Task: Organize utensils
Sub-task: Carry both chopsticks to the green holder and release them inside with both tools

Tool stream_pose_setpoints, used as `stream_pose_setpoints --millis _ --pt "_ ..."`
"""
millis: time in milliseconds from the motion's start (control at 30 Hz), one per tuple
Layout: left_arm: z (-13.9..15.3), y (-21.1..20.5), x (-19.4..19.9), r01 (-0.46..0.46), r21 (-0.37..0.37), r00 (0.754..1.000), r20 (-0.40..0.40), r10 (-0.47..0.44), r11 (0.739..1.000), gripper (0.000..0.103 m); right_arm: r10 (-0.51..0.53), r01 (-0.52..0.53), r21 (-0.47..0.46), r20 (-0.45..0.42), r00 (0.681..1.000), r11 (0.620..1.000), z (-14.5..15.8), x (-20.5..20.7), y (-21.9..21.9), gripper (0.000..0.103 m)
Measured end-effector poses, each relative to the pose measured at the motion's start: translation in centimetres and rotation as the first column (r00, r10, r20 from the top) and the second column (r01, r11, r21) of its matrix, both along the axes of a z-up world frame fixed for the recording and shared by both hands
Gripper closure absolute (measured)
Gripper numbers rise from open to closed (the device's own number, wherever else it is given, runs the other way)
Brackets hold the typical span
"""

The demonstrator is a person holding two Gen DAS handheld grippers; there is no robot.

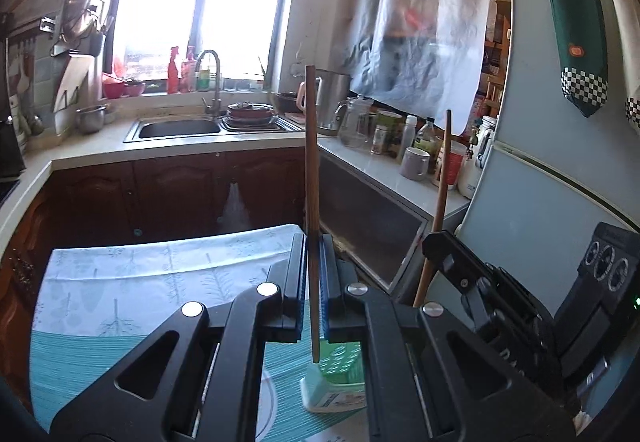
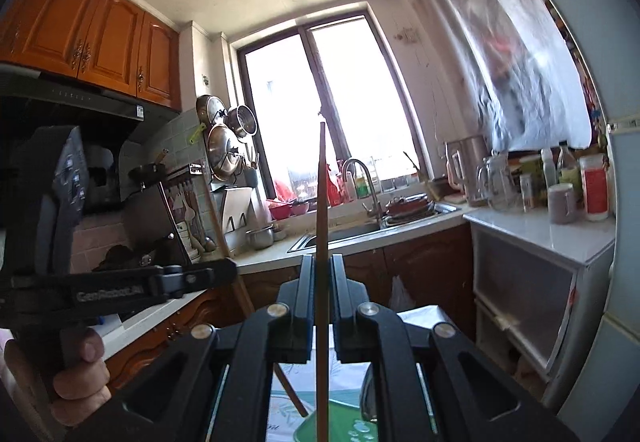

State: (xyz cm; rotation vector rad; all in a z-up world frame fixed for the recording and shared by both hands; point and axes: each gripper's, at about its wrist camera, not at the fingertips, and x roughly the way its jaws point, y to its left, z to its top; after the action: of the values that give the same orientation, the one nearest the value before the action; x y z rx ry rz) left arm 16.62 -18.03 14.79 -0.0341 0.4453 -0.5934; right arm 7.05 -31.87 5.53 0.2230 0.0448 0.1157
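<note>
A kitchen fills both views, with a bright window [image 1: 200, 2] on the far wall and a grey fridge [image 1: 560, 170] rising along the right side. A pale counter [image 1: 96, 152] runs along the left, far and right walls over dark wooden cabinets [image 1: 180, 194]. Set into its far stretch is a steel sink [image 1: 180, 128] with a curved tap [image 1: 212, 82], and stacked dishes [image 1: 250, 112] sit just right of the basin. A crinkled plastic sheet [image 1: 420, 22] hangs at the far right above a crowded run of counter holding a glass jug [image 1: 356, 124], bottles and a grey mug [image 1: 414, 163]. Pot lids [image 1: 84, 2] hang on the left wall.

Near the cameras lies a table under a leaf-print cloth [image 1: 140, 274] with a teal striped mat [image 1: 80, 370] on top. A green perforated utensil holder [image 1: 340, 374] stands on it, directly under the left gripper.

The left gripper [image 1: 312, 282] has its blue-padded jaws pressed onto a brown chopstick [image 1: 311, 170], held upright, with its lower tip hanging just above the holder. The right gripper [image 2: 322, 298] pinches a second, paler chopstick [image 2: 322, 202], also upright, its lower end over the holder's green edge [image 2: 340, 422]. The two grippers sit side by side, close together; each shows in the other's view, and a person's hand [image 2: 76, 374] grips the left tool's handle. Both sticks cross the sight of the sink behind them.
</note>
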Motion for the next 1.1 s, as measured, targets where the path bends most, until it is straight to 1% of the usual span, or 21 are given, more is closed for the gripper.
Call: stream_pose_setpoints --millis 100,200,367,500,600,700,867,1000,1067,1100 --pt "-0.4 -1.2 0.4 0.003 -0.009 1.0 0.02 -0.003 1.0 0.099 -0.006 0.006 -0.02 0.012 1.0 1.0 0.1 0.1 0.0 0.096" --pt "-0.7 -1.9 0.7 0.02 -0.018 1.0 0.01 -0.02 1.0 0.099 -0.004 0.004 -0.014 0.015 1.0 1.0 0.1 0.2 -0.3 0.096" --pt "-0.2 -2.3 0.0 0.049 -0.022 0.998 0.04 -0.048 0.999 0.099 -0.007 0.007 -0.012 0.038 0.999 1.0 0.0 0.3 -0.2 0.096" --pt "-0.6 -2.3 -0.5 0.064 -0.014 0.997 0.049 -0.064 0.998 0.099 -0.034 0.041 -0.079 0.091 0.995 0.996 -1.0 0.2 0.8 0.096" --pt "-1.7 -1.9 -0.7 0.071 -0.015 0.997 0.034 -0.07 0.997 0.099 -0.039 0.055 -0.12 0.13 0.991 0.991 -1.9 0.2 1.5 0.096" --pt "-3.4 -1.7 -0.5 0.078 -0.021 0.997 0.003 -0.078 0.997 0.099 -0.027 0.046 -0.14 0.136 0.99 0.989 -2.6 0.2 2.1 0.096" --pt "-6.7 -1.5 -0.4 0.078 -0.018 0.996 -0.038 -0.079 0.997 0.099 -0.015 0.032 -0.176 0.098 0.995 0.984 -4.3 0.7 2.8 0.096" --pt "-9.6 -1.6 -0.1 0.085 0.001 0.993 -0.085 -0.084 0.996 0.099 0.003 -0.003 -0.191 -0.001 1.0 0.982 -5.9 1.1 2.8 0.096" --pt "-10.7 -1.6 0.0 0.078 0.01 0.991 -0.107 -0.076 0.997 0.099 0.022 -0.031 -0.189 -0.048 0.999 0.981 -6.2 1.3 2.7 0.093" --pt "-11.2 -1.4 0.1 0.073 0.011 0.99 -0.121 -0.071 0.997 0.098 0.026 -0.037 -0.183 -0.064 0.998 0.982 -6.4 1.3 2.7 0.087"
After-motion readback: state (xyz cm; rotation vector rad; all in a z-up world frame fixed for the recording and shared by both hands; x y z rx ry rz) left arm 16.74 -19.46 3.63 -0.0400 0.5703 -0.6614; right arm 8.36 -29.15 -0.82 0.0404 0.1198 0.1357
